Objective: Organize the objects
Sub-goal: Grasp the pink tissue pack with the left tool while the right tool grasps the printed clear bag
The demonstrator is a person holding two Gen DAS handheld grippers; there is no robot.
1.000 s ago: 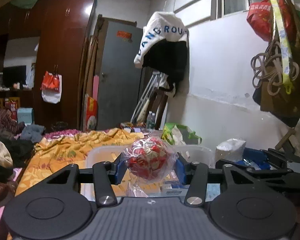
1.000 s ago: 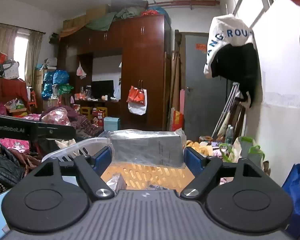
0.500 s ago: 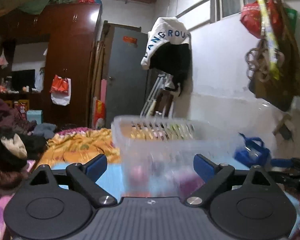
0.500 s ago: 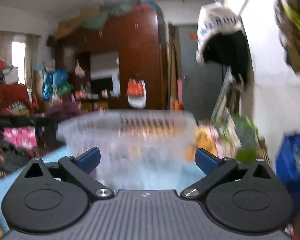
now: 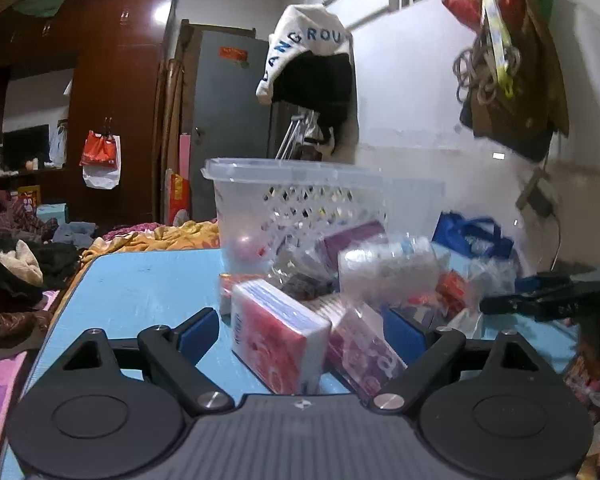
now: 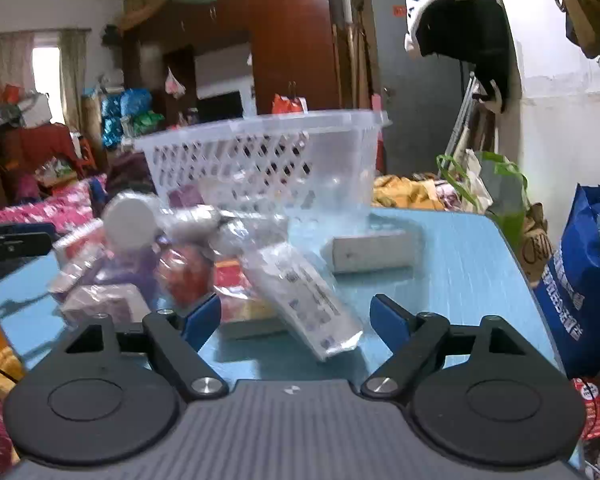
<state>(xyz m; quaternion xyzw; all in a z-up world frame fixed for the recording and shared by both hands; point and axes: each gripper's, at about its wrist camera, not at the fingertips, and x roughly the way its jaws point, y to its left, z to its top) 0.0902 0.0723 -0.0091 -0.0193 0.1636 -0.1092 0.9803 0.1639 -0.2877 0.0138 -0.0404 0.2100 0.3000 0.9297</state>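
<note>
A clear plastic basket [image 5: 300, 200] stands at the back of the blue table [image 5: 140, 288]; it also shows in the right wrist view [image 6: 260, 160]. Several wrapped packets lie piled in front of it. My left gripper [image 5: 300, 336] is open, with a pink tissue pack [image 5: 276, 340] between its jaws, not clamped. My right gripper [image 6: 296, 320] is open, low over the table, with a clear flat packet [image 6: 304, 296] lying between its jaws. A grey box [image 6: 372, 250] and a red wrapped ball [image 6: 184, 272] lie beyond it.
A blue shopping bag [image 6: 580, 280] stands right of the table. Bedding and clothes [image 5: 20, 264] lie to the left. A wardrobe [image 5: 116, 100] and a grey door [image 5: 228, 120] stand behind. Bags hang on the wall [image 5: 508, 60].
Both grippers opened and let go: the left released the red wrapped ball, the right the grey box. Both then dropped from above the basket to table level in front of the pile.
</note>
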